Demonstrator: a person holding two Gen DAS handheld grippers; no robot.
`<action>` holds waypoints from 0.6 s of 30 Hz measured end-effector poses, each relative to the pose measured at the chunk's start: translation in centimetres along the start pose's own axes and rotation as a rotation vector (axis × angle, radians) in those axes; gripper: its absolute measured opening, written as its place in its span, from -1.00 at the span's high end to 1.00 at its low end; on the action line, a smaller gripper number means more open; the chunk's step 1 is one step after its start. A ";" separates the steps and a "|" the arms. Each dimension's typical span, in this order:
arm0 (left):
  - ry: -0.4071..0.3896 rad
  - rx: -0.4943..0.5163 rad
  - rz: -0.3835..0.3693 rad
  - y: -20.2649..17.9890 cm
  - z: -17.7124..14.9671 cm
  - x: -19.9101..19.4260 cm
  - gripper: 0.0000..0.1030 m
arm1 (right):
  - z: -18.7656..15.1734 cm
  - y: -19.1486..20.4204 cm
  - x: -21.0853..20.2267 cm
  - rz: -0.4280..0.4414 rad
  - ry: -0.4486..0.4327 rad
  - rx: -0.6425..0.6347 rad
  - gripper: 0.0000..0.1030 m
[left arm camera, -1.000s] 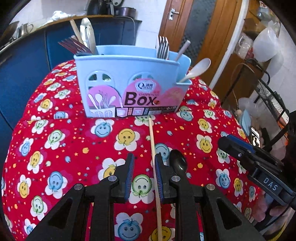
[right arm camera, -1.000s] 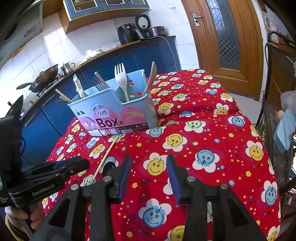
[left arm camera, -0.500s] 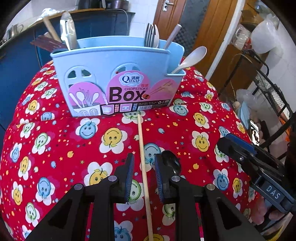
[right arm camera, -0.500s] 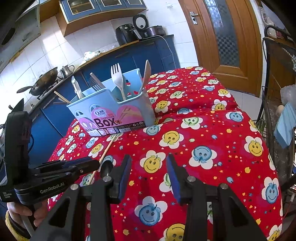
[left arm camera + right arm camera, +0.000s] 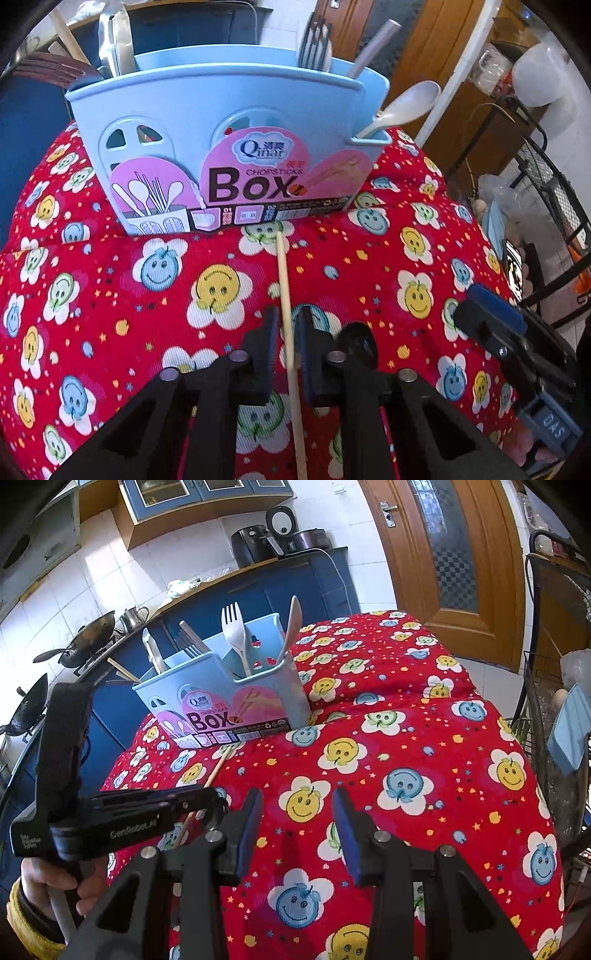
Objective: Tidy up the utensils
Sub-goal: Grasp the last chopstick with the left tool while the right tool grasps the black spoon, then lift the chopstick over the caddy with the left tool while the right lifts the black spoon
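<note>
A light blue utensil box (image 5: 221,122) stands on the red flowered cloth, with forks, a white spoon (image 5: 406,107) and other utensils upright in it. A wooden chopstick (image 5: 284,280) lies on the cloth, running from the box's foot back toward me. My left gripper (image 5: 286,317) is closing on its middle, the pads tight against both sides. A black spoon (image 5: 356,339) lies just right of the left gripper's right finger. My right gripper (image 5: 297,805) hovers open over bare cloth with nothing between its fingers. In the right wrist view the box (image 5: 221,701) stands at the far left.
A person's hand (image 5: 48,882) holds the left gripper's handle at the cloth's left edge. A blue kitchen counter with woks and appliances runs behind the box. A wire rack (image 5: 554,701) stands to the right of the table, and a wooden door lies beyond.
My left gripper has moved forward and down toward the box, and its jaws have narrowed onto the chopstick. The right gripper has held still.
</note>
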State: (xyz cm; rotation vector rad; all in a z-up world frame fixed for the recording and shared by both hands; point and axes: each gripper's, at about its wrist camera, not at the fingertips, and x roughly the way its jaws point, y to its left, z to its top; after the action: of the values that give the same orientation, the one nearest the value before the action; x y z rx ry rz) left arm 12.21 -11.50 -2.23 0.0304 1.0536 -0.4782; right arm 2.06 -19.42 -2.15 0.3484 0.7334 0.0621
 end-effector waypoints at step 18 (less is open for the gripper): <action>-0.224 -0.125 -0.068 4.1 -1.7 -5.6 0.91 | -0.3 3.4 1.6 0.054 0.088 -0.050 0.18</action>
State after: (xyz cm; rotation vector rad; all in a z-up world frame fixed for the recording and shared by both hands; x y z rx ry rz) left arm 10.18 -5.31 0.81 -0.1670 0.8643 -0.4652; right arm 3.25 -15.80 -2.28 0.3192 0.8084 0.1468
